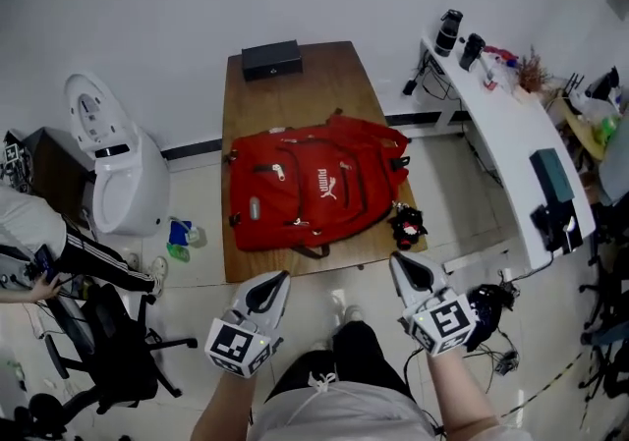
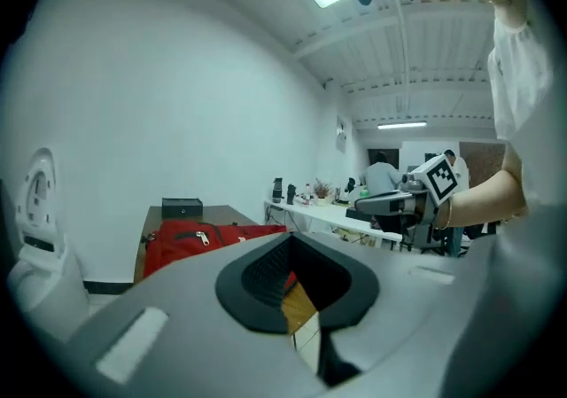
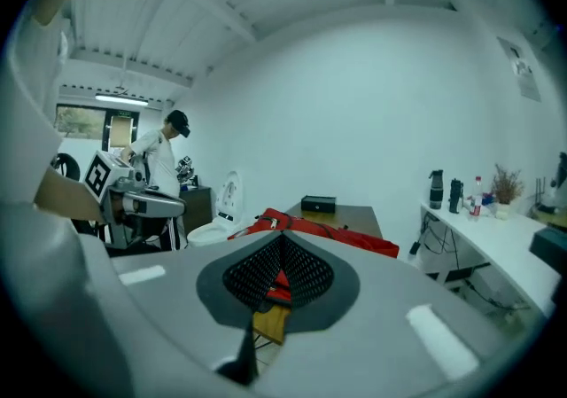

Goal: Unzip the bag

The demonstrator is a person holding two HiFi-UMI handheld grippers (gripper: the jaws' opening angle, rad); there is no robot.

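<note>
A red backpack [image 1: 314, 189] lies flat on the wooden table [image 1: 295, 85], its front facing up and a silver zipper pull [image 1: 280, 172] showing near its left side. Both grippers hang in front of the table's near edge, apart from the bag. My left gripper [image 1: 278, 279] is shut and empty, with its tip toward the bag. My right gripper [image 1: 398, 259] is likewise shut and holds nothing. In the left gripper view the backpack [image 2: 190, 238] shows beyond the left gripper [image 2: 288, 241]. In the right gripper view the backpack [image 3: 332, 237] lies past the right gripper [image 3: 282, 238].
A black box [image 1: 271, 59] sits at the table's far end. A small black and red toy [image 1: 406, 225] hangs at the near right corner. A white desk [image 1: 511, 125] with bottles stands right. A white pod-shaped unit [image 1: 113, 164], an office chair [image 1: 108, 331] and a seated person [image 1: 29, 233] are left.
</note>
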